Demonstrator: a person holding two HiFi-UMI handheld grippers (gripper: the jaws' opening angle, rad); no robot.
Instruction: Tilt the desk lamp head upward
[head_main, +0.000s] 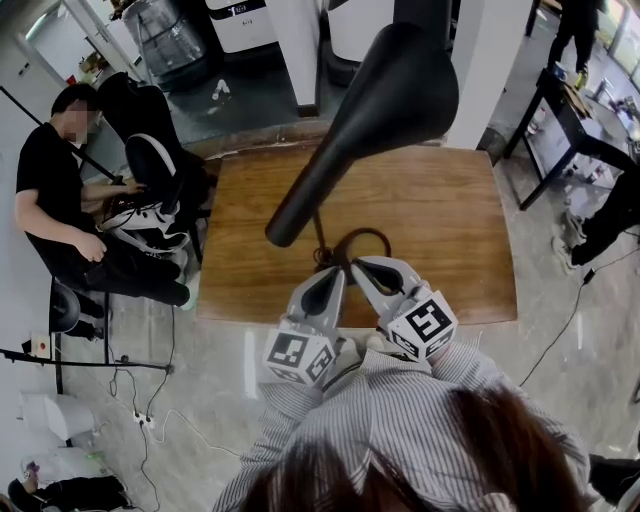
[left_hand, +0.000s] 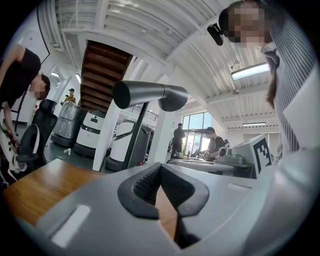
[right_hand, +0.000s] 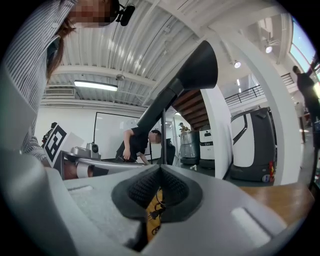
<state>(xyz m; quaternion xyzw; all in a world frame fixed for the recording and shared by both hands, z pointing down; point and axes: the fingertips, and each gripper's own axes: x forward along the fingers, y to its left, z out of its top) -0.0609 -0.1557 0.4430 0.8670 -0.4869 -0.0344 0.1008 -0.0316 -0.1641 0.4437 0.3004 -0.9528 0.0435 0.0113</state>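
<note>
Both of mine are clenched with nothing in them. Left gripper (head_main: 330, 278): pads meet at the tip in the left gripper view (left_hand: 160, 166), and only table wood shows through the slot below. Right gripper (head_main: 366, 268): same, jaws together (right_hand: 160, 169), with the wood and a bit of black cable (head_main: 352, 238) behind the slot.

The two sit side by side at the near edge of the wooden table (head_main: 450, 230), pointing level across it.

The lamp head (head_main: 395, 95) is ahead of and well above both grippers, with no contact. In the left gripper view it sits high (left_hand: 150, 94), slightly left of the jaw line, and reads about level. In the right gripper view it is high and a little right (right_hand: 192, 75), wide end uppermost. The lamp pole (right_hand: 163, 135) stands just ahead, roughly on the right jaw line.
</note>
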